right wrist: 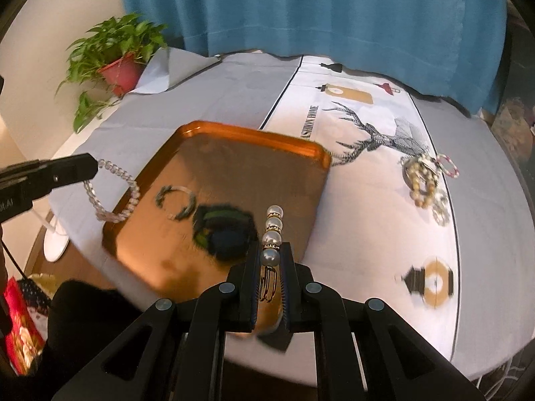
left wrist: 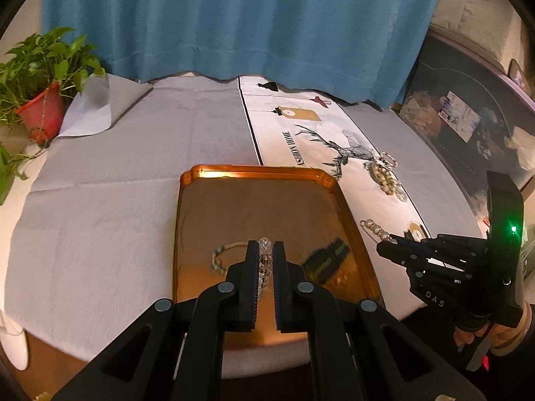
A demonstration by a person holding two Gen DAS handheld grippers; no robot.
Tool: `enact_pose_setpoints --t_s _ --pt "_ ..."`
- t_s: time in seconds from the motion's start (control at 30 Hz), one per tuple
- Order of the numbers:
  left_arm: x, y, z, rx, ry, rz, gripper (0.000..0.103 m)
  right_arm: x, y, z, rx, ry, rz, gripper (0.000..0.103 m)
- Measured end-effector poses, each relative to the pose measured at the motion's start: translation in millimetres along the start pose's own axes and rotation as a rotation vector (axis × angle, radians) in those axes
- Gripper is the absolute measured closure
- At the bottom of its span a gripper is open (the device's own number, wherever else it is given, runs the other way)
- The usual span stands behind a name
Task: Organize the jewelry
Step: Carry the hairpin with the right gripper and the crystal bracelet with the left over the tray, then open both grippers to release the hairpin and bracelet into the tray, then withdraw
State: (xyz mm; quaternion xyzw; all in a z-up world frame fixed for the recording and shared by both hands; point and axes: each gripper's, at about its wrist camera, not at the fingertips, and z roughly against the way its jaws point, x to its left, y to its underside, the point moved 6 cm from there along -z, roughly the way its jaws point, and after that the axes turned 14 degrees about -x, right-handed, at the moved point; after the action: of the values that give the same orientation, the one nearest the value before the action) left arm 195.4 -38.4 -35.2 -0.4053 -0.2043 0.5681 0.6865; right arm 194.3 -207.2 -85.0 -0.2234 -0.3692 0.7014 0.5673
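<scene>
In the left wrist view my left gripper (left wrist: 265,245) is shut on a clear bead bracelet (left wrist: 264,260), which hangs over the near part of a copper tray (left wrist: 260,171). A green-beaded bracelet (left wrist: 219,260) lies in the tray just left of it. My right gripper (right wrist: 271,250) is shut on a pearl bracelet (right wrist: 274,227) above the tray's (right wrist: 254,135) near right corner. The right wrist view also has the left gripper (right wrist: 94,164) at the tray's left edge with the clear bracelet (right wrist: 115,197) dangling, and the green-beaded bracelet (right wrist: 177,202) in the tray. The right gripper (left wrist: 384,246) is visible beside the tray.
A pile of several bead and pearl pieces (right wrist: 424,180) lies on the printed white runner (right wrist: 367,200) right of the tray. A potted plant (right wrist: 117,56) in a red pot stands at the far left corner. A blue curtain (left wrist: 250,16) hangs behind the grey-clothed table (left wrist: 117,183).
</scene>
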Motion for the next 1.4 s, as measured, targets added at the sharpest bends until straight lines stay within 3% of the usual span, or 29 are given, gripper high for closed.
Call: enact_pose_setpoints --t_s 0.2,0.27,0.3,0.37,0.4,0.43,0.47,0.5,0.7,0.83,1.0,1.17,1.4 --pt "11.1 -10.0 -37.6 0.003 -0.012 0.007 0.097 -5.8 -17.2 -42.1 0.015 0.001 -0.020 0.092" --pt "17.9 -13.6 -47.4 -0.021 -0.016 0.026 0.093 -8.7 -19.3 -53.7 0.021 0.002 -0.032 0.091" --pt "20.2 -14.4 -50.8 -0.024 -0.011 0.035 0.085 -9.9 -19.4 -59.3 0.028 -0.002 -0.041 0.091" --pt "26.8 -13.1 -56.9 -0.013 -0.053 0.043 0.019 -14.4 -19.9 -67.6 0.032 -0.010 -0.080 0.087" --pt "29.1 -13.0 -55.9 -0.023 -0.090 0.041 0.010 -17.7 -19.0 -69.3 0.040 0.003 -0.093 0.081" --pt "32.2 -12.0 -52.0 -0.052 -0.133 0.035 0.007 -21.2 -17.5 -70.0 0.047 0.020 -0.105 0.062" --pt "33.7 -9.7 -50.1 -0.059 -0.148 0.029 0.006 -24.5 -15.3 -67.6 0.044 0.034 -0.120 0.043" --pt "34.1 -5.3 -48.6 -0.043 -0.155 0.023 0.006 -27.1 -12.4 -62.2 0.028 0.042 -0.134 0.039" --pt "28.3 38.2 -12.6 0.042 -0.252 0.012 0.006 -23.6 19.8 -3.1 -0.025 0.070 -0.131 0.039" --pt "9.3 64.4 28.4 0.063 -0.239 0.053 0.006 -13.3 49.2 41.4 -0.027 0.052 -0.156 0.039" --pt "-25.0 65.5 82.6 0.001 -0.202 0.026 0.006 -3.0 63.6 102.0 -0.063 0.069 -0.140 0.039" --pt "-64.2 57.9 138.3 -0.138 -0.160 -0.040 0.006 -3.9 61.4 172.1 -0.184 0.125 -0.132 0.032" --pt "-77.4 68.0 172.5 -0.172 -0.155 -0.092 0.005 16.1 72.0 201.0 -0.192 0.107 -0.156 0.032"
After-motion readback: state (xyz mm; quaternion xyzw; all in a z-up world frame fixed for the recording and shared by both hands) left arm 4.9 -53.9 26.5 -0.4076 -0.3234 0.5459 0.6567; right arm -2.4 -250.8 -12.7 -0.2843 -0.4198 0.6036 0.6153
